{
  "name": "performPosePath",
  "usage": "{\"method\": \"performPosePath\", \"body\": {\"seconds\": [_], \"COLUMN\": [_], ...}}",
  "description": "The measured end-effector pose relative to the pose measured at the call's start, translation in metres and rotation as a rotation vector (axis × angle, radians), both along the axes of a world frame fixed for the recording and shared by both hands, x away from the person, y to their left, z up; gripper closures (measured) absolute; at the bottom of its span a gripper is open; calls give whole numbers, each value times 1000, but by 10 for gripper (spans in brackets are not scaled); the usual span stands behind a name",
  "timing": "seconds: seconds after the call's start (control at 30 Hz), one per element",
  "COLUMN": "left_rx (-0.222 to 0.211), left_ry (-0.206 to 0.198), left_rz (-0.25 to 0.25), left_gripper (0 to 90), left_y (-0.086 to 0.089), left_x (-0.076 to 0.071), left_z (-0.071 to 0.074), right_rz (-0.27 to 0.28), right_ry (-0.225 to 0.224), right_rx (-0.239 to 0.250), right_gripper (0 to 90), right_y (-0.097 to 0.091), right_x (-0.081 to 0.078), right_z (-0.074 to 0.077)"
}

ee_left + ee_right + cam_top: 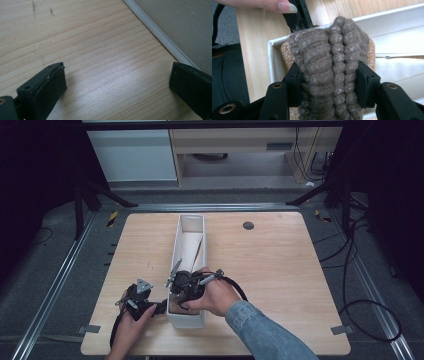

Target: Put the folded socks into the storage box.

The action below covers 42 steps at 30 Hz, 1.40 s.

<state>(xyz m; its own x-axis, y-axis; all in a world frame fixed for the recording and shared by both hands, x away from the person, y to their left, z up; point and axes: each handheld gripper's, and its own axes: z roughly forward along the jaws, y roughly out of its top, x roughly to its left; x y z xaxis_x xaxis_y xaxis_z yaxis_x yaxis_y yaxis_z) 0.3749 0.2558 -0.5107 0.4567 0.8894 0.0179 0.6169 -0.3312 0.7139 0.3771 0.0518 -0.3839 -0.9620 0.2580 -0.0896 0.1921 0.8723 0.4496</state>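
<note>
Knit roll going into the near end of the narrow white bin

The surface [280, 270] is wide and bare beyond and to the right of the right tongs [329, 82], so a retreat that way looks free; the long white bin [181, 237] is the tight part, its walls close on either side of the tongs and a corner rim just beyond the load. The right tongs are clamped about half-wide on a brown ribbed knit roll [329, 62], held over an orange-speckled piece [287, 52] at the bin's near end. The knit could catch the rim, or a jaw could hit a wall and drag the bin. The left tongs [117, 82], wide open and empty, rest just beside the bin's outer wall [160, 32], where a sideways push could jam them.
</note>
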Motion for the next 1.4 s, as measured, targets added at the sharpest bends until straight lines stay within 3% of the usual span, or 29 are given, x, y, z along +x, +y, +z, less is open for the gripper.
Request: {"method": "performPosePath", "body": {"seconds": [0.4,0.57,0.7,0.83,1.07,1.1,1.3,1.33,1.4], "left_rx": [4,0,8,3,4,5,5,5,5], "left_ry": [2,0,4,2,1,2,2,2,1], "left_rz": [-3,0,-6,-3,-2,-3,-3,-3,-3], "left_gripper": [1,1,1,1,0,0,0,0,0], "left_y": [0,0,1,0,0,0,0,0,0], "left_x": [0,0,0,0,0,0,0,0,0], "left_z": [0,0,0,0,0,0,0,0,0], "right_rz": [1,10,-5,-26,-35,-43,-70,-80,-79], "right_ry": [5,4,-28,-22,-48,-41,-58,-58,-54], "right_rx": [9,12,40,46,67,81,110,123,129], "right_gripper": [449,305,149,145,192,279,401,484,553], "right_y": [1,-1,-6,-12,-29,-35,-44,-47,-50], "right_x": [2,0,-2,-3,-8,-7,-5,-3,-2], "right_z": [-5,-4,2,9,32,39,56,62,66]}}
